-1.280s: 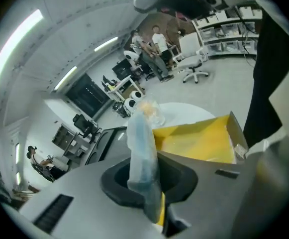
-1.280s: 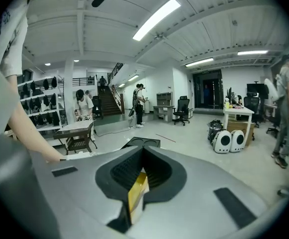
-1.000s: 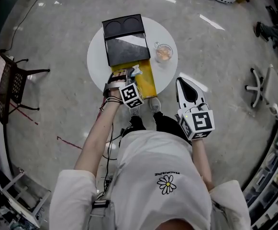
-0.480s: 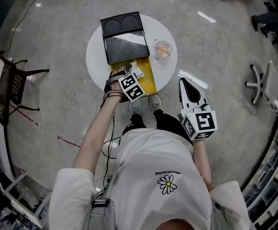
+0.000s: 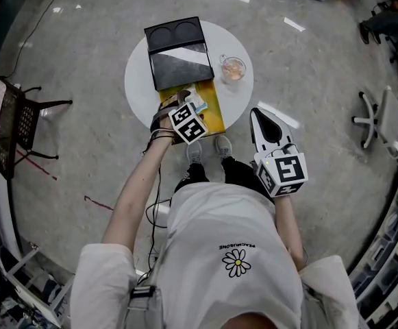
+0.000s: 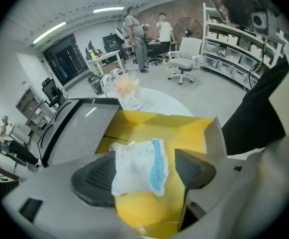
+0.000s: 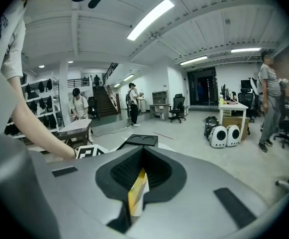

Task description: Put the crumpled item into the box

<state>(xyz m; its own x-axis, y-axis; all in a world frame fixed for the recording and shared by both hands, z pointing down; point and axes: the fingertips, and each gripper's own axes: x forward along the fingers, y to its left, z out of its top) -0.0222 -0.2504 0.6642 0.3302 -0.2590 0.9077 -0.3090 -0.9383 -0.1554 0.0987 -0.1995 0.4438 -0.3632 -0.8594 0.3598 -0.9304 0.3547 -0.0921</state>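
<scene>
The crumpled white and blue item [image 6: 137, 166] lies over the floor of the open yellow box [image 6: 184, 133], between the jaws of my left gripper [image 6: 145, 171]. Those jaws are opening and stand wide; the item's edge overlaps the left pad [image 6: 97, 176], while the right pad is clear of it. From the head view, the left gripper [image 5: 179, 105] hovers over the yellow box [image 5: 214, 112] at the near edge of the round white table [image 5: 138, 81]. My right gripper [image 5: 256, 113] hangs beside the table to the right, shut and holding nothing.
A black tray [image 5: 178, 46] with two round recesses sits behind the box. A glass [image 5: 233, 70] stands to the box's right on the table. A chair [image 5: 17, 118] stands at the left, and people and office chairs are in the far background.
The left gripper's jaws have spread apart and let go of the crumpled item over the yellow box. The right gripper has barely moved.
</scene>
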